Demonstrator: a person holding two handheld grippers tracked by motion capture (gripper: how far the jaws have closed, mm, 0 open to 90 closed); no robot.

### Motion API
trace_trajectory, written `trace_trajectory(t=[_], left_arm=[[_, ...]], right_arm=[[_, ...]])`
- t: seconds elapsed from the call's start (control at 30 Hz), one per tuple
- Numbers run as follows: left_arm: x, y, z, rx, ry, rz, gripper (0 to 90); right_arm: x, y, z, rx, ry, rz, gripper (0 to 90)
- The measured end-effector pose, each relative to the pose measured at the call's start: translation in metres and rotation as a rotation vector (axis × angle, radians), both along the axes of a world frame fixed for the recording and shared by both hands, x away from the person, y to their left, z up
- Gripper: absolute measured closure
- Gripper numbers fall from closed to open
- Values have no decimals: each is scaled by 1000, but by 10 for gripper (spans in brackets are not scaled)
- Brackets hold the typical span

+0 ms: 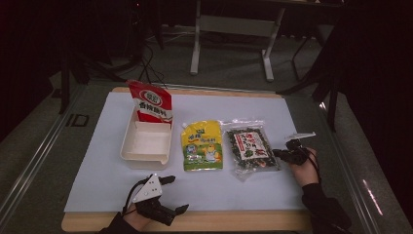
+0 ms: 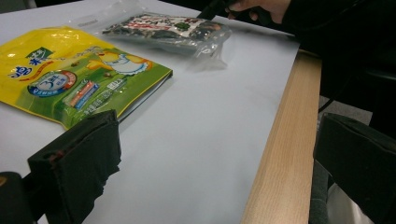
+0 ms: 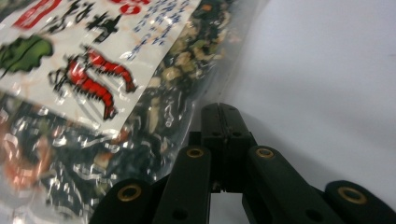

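A clear bag of dark dried mix point(image 1: 249, 147) lies flat at the right of the white sheet. My right gripper point(image 1: 276, 153) is at its right edge. In the right gripper view its jaws point(image 3: 220, 112) are pressed together at the bag's point(image 3: 93, 84) clear seam, which seems pinched between them. A yellow pouch point(image 1: 201, 146) lies in the middle, also seen in the left gripper view point(image 2: 70, 79). My left gripper point(image 1: 174, 194) hovers near the front edge below the pouch, jaws wide apart point(image 2: 217, 158) with nothing between them. A cream tray point(image 1: 127, 151) holds an upright red-and-white packet point(image 1: 152, 102).
The white sheet point(image 1: 97, 165) covers a wooden table whose front edge point(image 2: 280, 140) runs close by the left gripper. Table legs and chairs stand on the floor beyond the far edge. A dark sleeve point(image 2: 345, 42) lies at the right.
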State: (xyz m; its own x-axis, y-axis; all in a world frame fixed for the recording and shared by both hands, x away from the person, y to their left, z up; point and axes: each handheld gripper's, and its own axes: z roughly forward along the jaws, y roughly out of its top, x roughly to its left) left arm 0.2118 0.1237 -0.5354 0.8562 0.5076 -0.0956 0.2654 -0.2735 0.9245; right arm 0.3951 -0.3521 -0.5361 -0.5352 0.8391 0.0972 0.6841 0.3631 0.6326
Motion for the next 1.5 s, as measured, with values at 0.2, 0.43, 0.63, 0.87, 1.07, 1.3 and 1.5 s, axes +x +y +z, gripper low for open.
trace_trajectory(t=[0.2,0.43,0.63,0.87,1.07,1.3,1.5], left_arm=[[0,-1,0,1,0,-2,19],[0,0,0,2,-1,-3,19],[1,0,-1,2,0,-4,19],[1,0,-1,3,2,-3,19],[1,1,-2,1,8,1,19],[-1,3,-3,-2,6,14,19],[-4,9,-3,-7,7,35,19]], right_arm=[[-7,13,6,-13,-20,41,900],[3,16,17,16,-55,24,900],[20,23,18,27,-72,14,900],[45,34,19,33,-66,10,900],[67,43,21,42,-62,-1,900],[90,57,26,29,-68,15,900],[107,70,27,26,-77,13,900]])
